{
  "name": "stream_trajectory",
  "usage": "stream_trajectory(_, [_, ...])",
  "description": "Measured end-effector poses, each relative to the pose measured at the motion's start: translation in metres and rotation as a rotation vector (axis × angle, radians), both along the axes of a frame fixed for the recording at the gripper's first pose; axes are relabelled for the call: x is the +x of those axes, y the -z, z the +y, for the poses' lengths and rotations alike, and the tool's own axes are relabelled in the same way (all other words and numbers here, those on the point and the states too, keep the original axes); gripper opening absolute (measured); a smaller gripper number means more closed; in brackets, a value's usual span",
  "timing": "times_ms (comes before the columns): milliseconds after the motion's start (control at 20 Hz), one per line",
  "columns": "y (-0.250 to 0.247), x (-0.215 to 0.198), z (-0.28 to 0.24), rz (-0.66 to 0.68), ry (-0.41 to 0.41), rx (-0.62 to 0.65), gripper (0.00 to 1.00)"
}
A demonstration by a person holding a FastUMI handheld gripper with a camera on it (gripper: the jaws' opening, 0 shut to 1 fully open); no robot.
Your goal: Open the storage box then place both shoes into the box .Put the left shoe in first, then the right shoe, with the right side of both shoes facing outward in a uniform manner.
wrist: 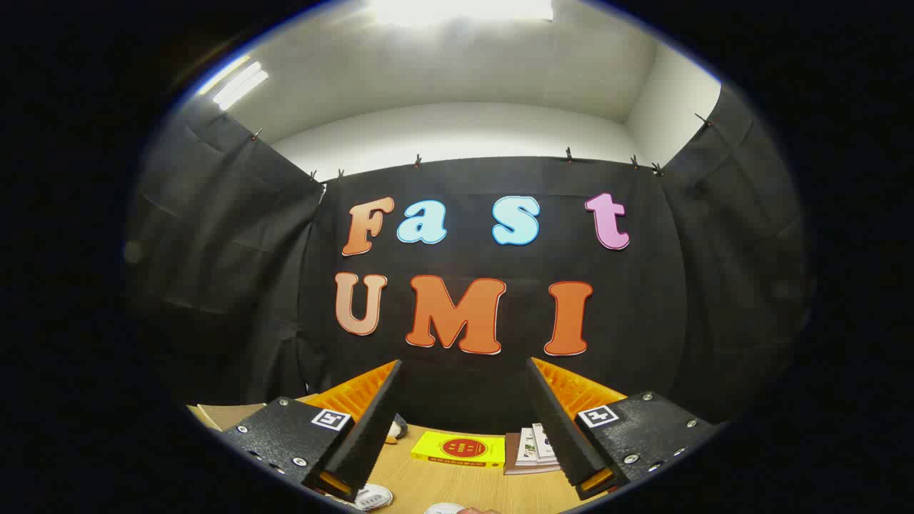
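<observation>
Shoes: 1 white shoe toe (373, 496) peeks at 7 o'clock beneath the hand-held gripper (464, 421), whose fingers gape wide, holding nothing, aimed high at the booth wall. A flat yellow book (458, 449) lies ahead on the wooden worktop (457, 485).

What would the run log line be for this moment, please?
gripper: open, raised, holding nothing | table: yellow book, stacked books beyond fingers | shoes: white parts at near edge | box: unopened
</observation>
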State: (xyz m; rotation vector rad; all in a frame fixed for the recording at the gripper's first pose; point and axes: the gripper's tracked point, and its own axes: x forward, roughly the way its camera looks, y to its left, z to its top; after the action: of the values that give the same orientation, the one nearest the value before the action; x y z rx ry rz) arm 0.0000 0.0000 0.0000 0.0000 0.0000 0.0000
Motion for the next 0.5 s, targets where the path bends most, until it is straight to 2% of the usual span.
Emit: stream_trajectory(500, [0.005, 0.002, 0.013, 0.011, -0.021, -0.018, 1.0])
